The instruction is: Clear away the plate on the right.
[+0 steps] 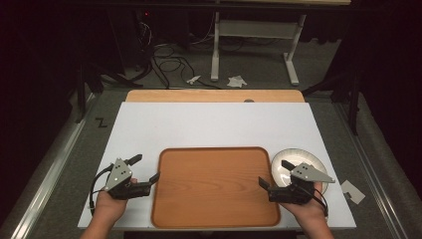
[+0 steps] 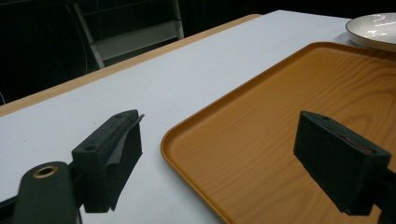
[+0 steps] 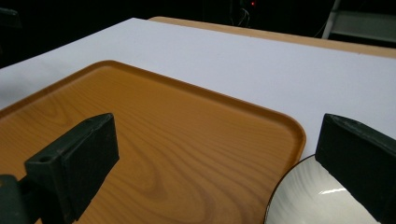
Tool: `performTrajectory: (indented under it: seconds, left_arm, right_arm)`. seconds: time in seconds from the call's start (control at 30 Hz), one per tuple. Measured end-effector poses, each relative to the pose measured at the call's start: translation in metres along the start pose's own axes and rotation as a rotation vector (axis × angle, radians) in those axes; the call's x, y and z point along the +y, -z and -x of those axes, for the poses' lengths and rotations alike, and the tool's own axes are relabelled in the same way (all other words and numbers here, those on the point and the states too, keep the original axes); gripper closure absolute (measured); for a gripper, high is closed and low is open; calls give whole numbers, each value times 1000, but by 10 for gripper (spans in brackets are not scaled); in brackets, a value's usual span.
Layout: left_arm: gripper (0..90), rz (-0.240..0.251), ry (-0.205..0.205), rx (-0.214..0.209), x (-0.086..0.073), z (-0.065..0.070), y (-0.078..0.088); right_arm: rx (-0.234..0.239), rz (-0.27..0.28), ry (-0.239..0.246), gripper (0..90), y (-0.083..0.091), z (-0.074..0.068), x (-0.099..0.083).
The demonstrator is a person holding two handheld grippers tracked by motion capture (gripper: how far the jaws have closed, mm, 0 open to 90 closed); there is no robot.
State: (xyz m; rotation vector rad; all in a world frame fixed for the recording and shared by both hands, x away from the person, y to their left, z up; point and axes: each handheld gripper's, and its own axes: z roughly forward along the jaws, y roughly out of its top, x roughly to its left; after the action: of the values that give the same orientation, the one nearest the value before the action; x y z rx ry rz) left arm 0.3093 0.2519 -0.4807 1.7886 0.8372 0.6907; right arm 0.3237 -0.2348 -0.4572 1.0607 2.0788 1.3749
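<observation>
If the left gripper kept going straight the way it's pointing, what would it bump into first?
Probably the tray. The left gripper points across the tray's near left corner, one jaw over the white table, the other above the wood. It looks raised, so it might pass over the tray toward the plate; depth is hard to judge.

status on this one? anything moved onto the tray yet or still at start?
Looks like the start. Done: nothing; the wooden tray is bare. In hand: nothing; the left gripper and right gripper are both open and empty, flanking the tray. Left: the white plate sits on the table beside the tray's right edge, ungrasped.
</observation>
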Motion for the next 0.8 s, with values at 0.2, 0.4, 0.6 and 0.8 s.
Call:
performTrajectory:
  seconds: [0.2,0.4,0.6,0.8]
  left_arm:
    - [160,5,25,0,0,-2,0]
    - [160,22,35,-1,-1,-3,2]
    - [159,43,41,2,0,-4,3]
    - [159,50,41,2,0,-3,3]
  right_arm:
    - [4,12,12,1,0,1,0]
    - [9,16,9,1,0,1,1]
    - [3,32,-4,1,2,3,1]
    - [4,39,-6,1,2,5,2]
